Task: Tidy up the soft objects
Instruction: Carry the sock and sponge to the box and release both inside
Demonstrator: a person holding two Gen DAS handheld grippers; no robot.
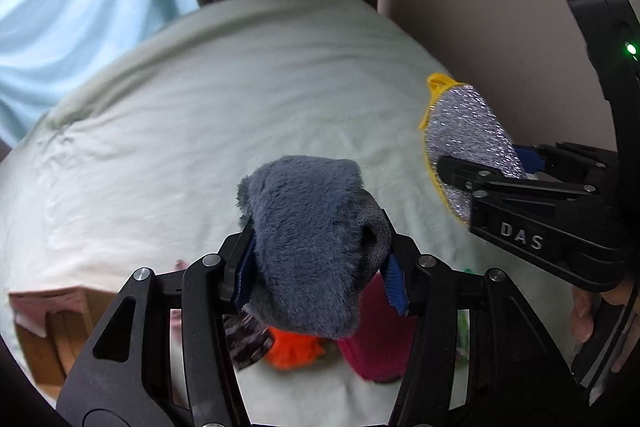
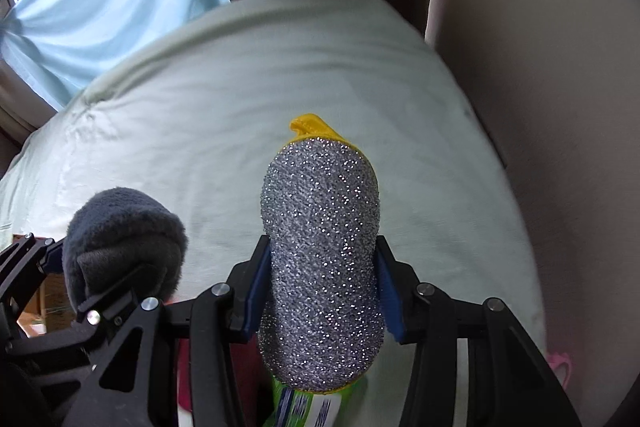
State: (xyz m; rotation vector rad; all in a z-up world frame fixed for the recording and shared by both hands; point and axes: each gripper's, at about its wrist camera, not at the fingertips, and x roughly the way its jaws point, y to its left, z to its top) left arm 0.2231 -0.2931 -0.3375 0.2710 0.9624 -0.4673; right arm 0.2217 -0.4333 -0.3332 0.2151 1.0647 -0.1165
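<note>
- Left gripper (image 1: 318, 269) clamped on grey plush toy (image 1: 316, 243), held above bed (image 1: 200, 131).
- Right gripper (image 2: 320, 291) clamped on silver scrubber sponge (image 2: 320, 267), yellow-edged, also above bed.
- Cardboard box (image 1: 48, 327) at lower left; contents indistinct.
- Orange item (image 1: 294, 349) and maroon item (image 1: 380, 347) lie on bed below the toy.

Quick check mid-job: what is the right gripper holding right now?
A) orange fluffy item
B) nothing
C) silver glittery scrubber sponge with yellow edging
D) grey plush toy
C: the right gripper is closed on the silver glittery scrubber sponge with yellow edging; the grey plush toy sits in the left gripper.
</note>
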